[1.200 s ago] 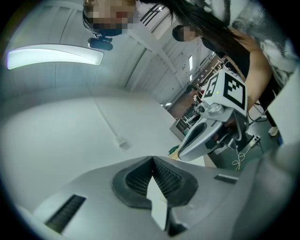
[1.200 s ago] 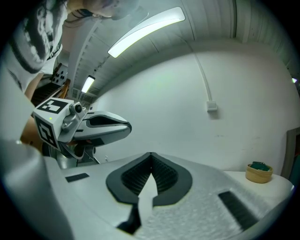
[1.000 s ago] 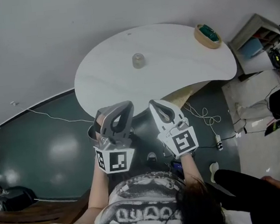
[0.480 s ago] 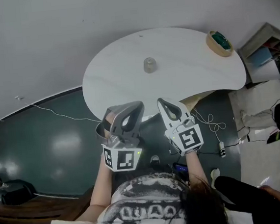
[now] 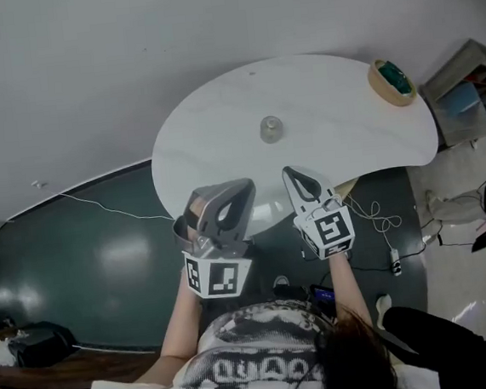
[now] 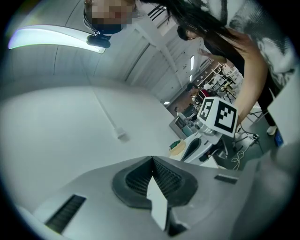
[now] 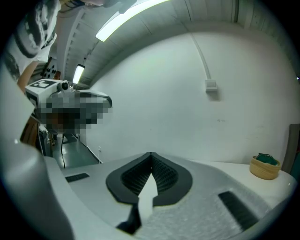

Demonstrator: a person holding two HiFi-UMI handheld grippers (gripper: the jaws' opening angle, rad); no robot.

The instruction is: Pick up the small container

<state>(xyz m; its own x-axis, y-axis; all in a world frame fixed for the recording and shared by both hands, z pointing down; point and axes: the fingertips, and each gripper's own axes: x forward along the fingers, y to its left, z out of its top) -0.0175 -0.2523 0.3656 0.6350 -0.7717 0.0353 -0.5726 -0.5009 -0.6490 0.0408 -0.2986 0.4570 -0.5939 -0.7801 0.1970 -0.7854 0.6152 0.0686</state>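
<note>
Both grippers have come closer to the container since a second ago, the right one more.

Head view: the container stands upright near the middle of the white surface, all by itself. A bowl sits far off at the right edge. The left gripper and the right gripper are both at the near edge of the surface. Neither one touches the container. The right one is nearer to it.

Left gripper view: its fingers are pressed together with nothing between them. The container does not show here.

Right gripper view: its fingers are pressed together too, and they hold nothing. The bowl shows far to the right. The container is not in this view either.

I think this is the reaching step, and the pick-up has not begun. Next, one gripper, likely the right, has to open its fingers wide. Then it must move on until the container stands between them, and close softly so it does not tip over.
</note>
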